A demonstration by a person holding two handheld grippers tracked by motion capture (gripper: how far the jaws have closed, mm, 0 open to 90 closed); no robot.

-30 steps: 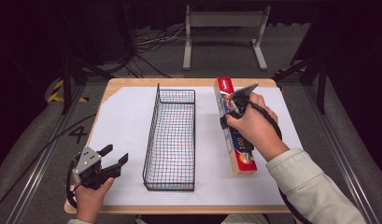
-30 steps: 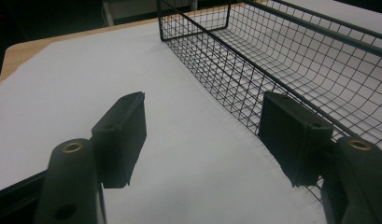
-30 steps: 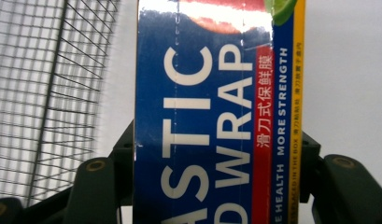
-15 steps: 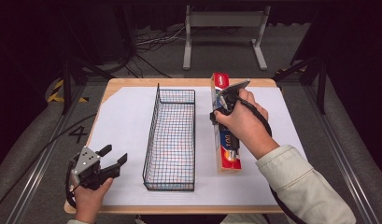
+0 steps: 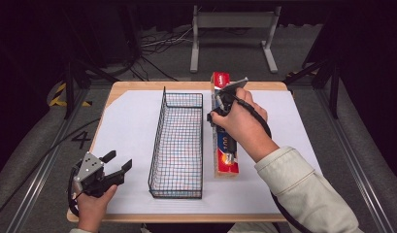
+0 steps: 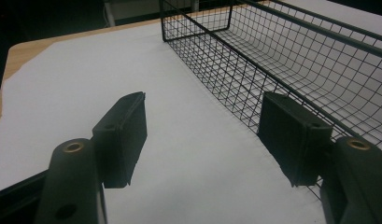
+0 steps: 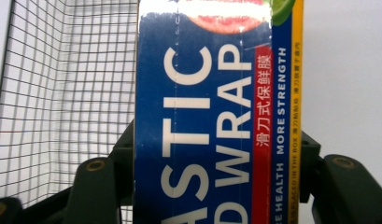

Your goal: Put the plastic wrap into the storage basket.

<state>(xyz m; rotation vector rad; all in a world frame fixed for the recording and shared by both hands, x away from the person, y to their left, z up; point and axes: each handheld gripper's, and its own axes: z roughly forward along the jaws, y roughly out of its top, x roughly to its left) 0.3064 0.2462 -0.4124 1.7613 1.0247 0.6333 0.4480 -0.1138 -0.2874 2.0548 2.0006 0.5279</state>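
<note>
A long blue and red plastic wrap box (image 5: pixel 225 156) lies lengthwise just right of the black wire basket (image 5: pixel 176 141), its far end at the table's back edge. My right gripper (image 5: pixel 216 116) is shut on it near the middle. In the right gripper view the box (image 7: pixel 212 116) sits between the two jaws of the right gripper (image 7: pixel 216 154), whose pads press on both long sides, with the basket (image 7: pixel 62 93) mesh to the left. My left gripper (image 5: pixel 119 161) stands open near the table's front left corner. In its own view the left gripper (image 6: pixel 207 140) holds nothing, and the basket (image 6: pixel 296 60) lies ahead to the right.
White paper (image 5: pixel 128 121) covers the wooden table (image 5: pixel 138 86). A metal stand (image 5: pixel 232 29) and cables lie on the floor behind the table. Rails run along both sides of the table.
My right gripper has carried the plastic wrap box left towards the basket and turned it more parallel to the basket's side. The left gripper has stayed put.
</note>
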